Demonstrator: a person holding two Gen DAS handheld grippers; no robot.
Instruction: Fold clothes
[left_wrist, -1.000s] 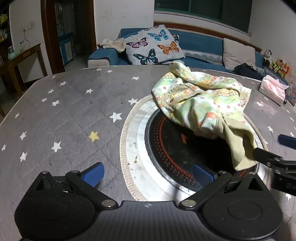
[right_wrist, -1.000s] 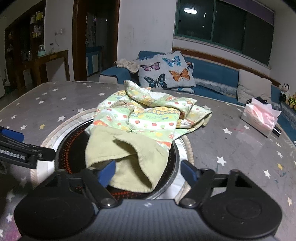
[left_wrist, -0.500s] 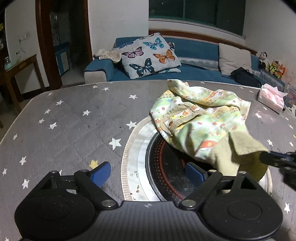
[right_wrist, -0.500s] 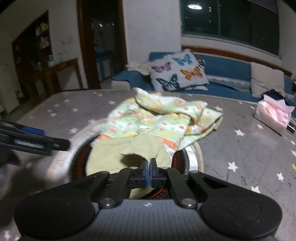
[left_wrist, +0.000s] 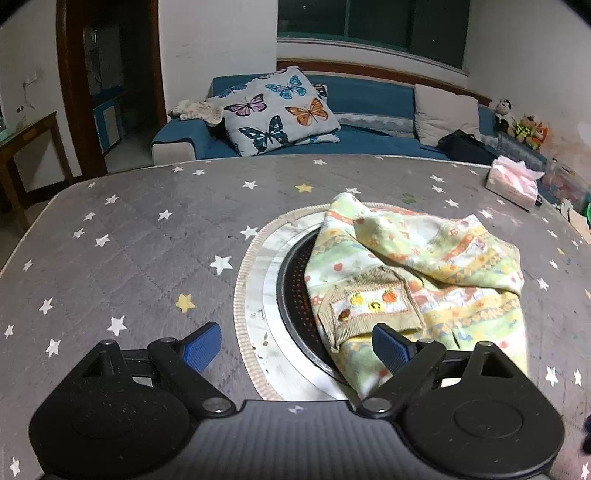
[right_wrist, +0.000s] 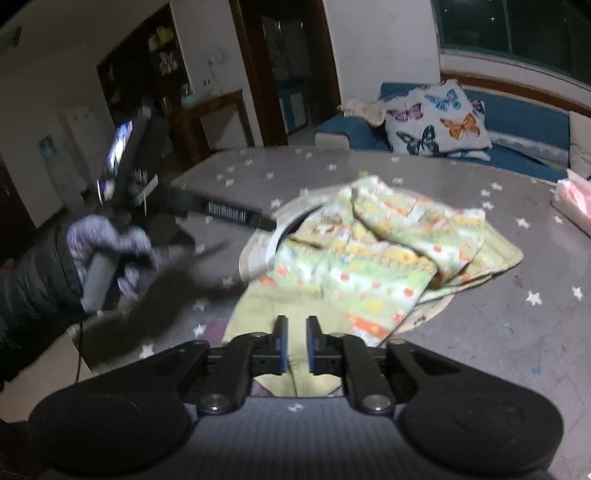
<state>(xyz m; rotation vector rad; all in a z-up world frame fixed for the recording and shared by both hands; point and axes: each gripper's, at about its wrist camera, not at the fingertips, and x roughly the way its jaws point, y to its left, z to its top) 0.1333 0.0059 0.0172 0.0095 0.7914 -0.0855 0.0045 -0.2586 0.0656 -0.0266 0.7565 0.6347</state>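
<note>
A crumpled child's garment, pale green and yellow with a fruit print and a knit pocket, lies over the round black hotplate set in the grey star-print table. My left gripper is open, its right finger by the garment's near edge, holding nothing. In the right wrist view the garment stretches toward me; its plain yellow-green hem lies under my right gripper, whose jaws stand a narrow gap apart over it. The left gripper shows there too, held by a gloved hand.
A pink tissue pack sits at the table's far right. A blue sofa with a butterfly pillow stands behind the table. A wooden side table is at the far left.
My right gripper shut on the hem, pulled the garment toward me, and its jaws now stand slightly apart. My left gripper stayed open and drew back to the left.
</note>
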